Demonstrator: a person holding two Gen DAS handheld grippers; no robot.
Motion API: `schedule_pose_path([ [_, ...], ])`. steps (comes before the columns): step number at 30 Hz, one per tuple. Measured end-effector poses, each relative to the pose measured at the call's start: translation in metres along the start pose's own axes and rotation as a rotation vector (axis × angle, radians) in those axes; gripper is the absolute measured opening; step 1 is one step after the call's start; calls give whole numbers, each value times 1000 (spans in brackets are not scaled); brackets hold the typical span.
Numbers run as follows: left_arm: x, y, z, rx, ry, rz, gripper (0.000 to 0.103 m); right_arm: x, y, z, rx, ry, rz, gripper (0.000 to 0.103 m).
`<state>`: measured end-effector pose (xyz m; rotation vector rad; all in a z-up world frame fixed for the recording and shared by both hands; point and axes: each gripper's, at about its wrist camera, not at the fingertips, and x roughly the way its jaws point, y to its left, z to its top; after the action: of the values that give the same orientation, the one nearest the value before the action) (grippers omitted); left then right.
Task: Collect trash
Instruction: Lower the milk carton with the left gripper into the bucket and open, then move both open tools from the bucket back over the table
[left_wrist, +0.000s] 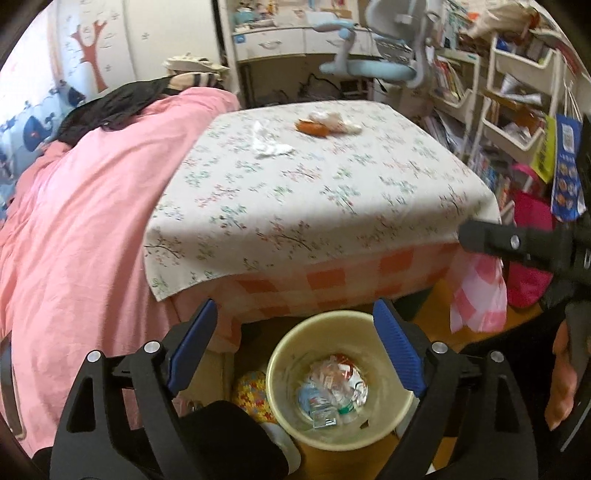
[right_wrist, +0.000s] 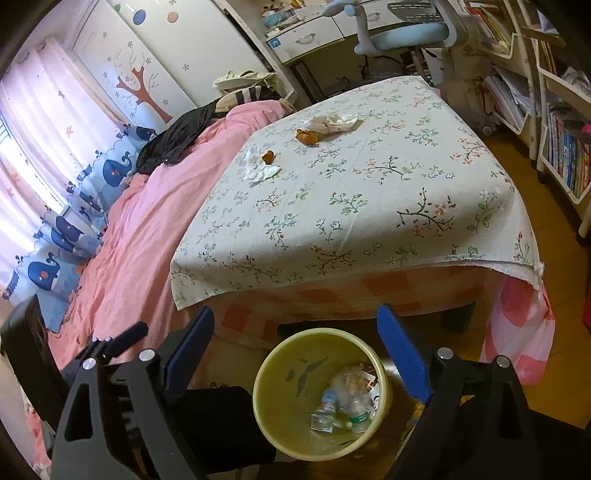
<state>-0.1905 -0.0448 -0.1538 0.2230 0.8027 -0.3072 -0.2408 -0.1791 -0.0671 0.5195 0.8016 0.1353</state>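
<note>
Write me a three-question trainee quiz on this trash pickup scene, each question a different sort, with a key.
1. True or false: the left gripper is shut on a bottle.
2. Multiple choice: where does the crumpled white tissue lie? A) in the bin B) on the floral cloth C) on the floor
3. Fill in: the yellow bin already holds a crushed plastic ____.

Key:
1. False; both it and the right gripper stand open with nothing between the pads.
2. B, on the floral cloth, near the orange peel.
3. Bottle.
</note>
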Motion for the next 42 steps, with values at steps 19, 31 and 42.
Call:
schedule_pose_path([
  [19, -5, 13, 5, -77, -49, 27, 87, 3, 9, -4, -48, -2, -23, 88],
  [31, -7, 17, 10, -111, -73, 26, 90, 3, 14, -1, -58, -24, -20, 88],
  [42, -5, 22, 22, -152, -94, 25, 92, 7, 21, 7, -75, -47, -25, 89],
])
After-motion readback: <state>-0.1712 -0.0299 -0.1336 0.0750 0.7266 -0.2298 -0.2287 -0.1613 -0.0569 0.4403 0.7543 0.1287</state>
